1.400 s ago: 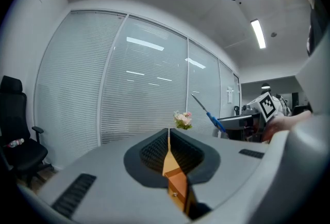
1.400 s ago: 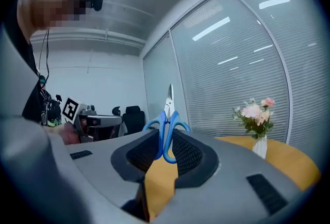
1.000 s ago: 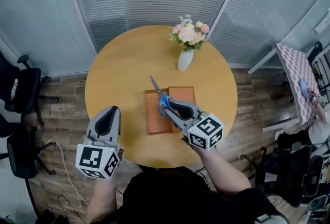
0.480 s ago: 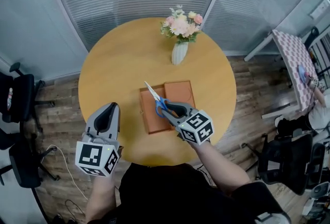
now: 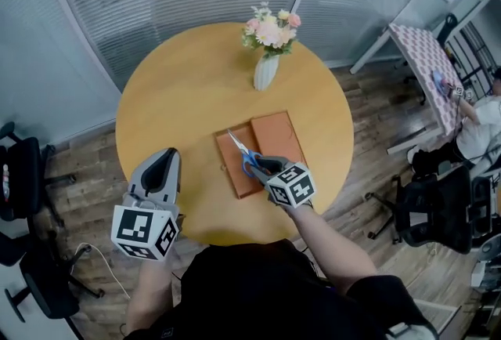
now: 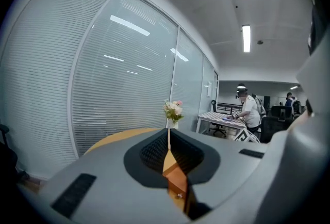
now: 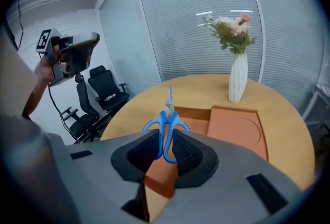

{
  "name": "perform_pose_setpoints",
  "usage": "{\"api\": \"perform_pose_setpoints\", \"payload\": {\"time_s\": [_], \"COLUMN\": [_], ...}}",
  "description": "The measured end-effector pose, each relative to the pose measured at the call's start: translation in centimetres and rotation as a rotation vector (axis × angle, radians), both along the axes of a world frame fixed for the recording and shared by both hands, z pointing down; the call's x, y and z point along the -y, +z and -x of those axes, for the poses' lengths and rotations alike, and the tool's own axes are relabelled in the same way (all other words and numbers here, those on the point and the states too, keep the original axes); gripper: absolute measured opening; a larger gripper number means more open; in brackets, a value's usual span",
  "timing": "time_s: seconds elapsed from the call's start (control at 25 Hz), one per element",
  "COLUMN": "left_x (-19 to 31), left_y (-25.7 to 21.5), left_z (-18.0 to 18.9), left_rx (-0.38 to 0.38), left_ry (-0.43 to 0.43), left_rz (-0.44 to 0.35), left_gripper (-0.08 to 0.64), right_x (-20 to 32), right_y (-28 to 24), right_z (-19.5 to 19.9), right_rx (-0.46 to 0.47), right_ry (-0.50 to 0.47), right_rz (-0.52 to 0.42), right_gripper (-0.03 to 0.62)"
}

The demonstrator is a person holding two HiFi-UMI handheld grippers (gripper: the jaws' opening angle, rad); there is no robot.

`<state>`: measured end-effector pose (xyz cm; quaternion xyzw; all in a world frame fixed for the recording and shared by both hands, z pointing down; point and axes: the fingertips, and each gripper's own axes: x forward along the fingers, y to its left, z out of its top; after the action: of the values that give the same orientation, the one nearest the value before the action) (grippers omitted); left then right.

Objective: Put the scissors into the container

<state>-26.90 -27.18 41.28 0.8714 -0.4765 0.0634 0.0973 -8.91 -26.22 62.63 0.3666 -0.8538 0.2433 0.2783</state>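
Note:
Blue-handled scissors (image 5: 237,144) are held by their handles in my right gripper (image 5: 254,164), which is shut on them; the blades point away to the upper left. They hang just over the open orange container (image 5: 235,177) at the middle of the round wooden table (image 5: 172,95). The container's lid (image 5: 275,139) lies beside it on the right. In the right gripper view the scissors (image 7: 168,114) stick out from between the pads of the right gripper (image 7: 166,140), above the container (image 7: 195,121) and next to the lid (image 7: 234,127). My left gripper (image 5: 162,171) is shut and holds nothing, over the table's near left edge.
A white vase of flowers (image 5: 264,68) stands at the table's far side, behind the container. Office chairs (image 5: 23,174) stand on the wooden floor to the left and right. A side table with a checked cloth (image 5: 419,48) and a person are at the far right.
My right gripper has come down and slightly left with the scissors, closer to the open container. The left gripper has hardly moved.

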Motion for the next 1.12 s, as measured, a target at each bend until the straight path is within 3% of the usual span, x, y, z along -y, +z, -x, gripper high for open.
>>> {"api": "perform_pose_setpoints", "payload": {"time_s": [0.32,0.72,1.12], "left_x": [0.3,-0.6,-1.1], "left_y": [0.1,0.7,1.3], "left_z": [-0.8,-1.4,-0.1], "left_rx": [-0.011,-0.048,-0.058], "left_ry": [0.093,0.120,0.080], "left_rz": [-0.008,-0.004,0.008], "left_gripper": [0.023,0.023,0.023], "right_x": [-1.4,-1.5,-1.3], "right_y": [6.8,9.6,10.6], "right_z": [0.4,0.6,0.4], "right_rx": [-0.195,-0.417,-0.490], "right_ry": [0.033,-0.053,-0.098], "right_rz": [0.160,0.243,0.257], "right_gripper": [0.097,0.097,0.100]}}
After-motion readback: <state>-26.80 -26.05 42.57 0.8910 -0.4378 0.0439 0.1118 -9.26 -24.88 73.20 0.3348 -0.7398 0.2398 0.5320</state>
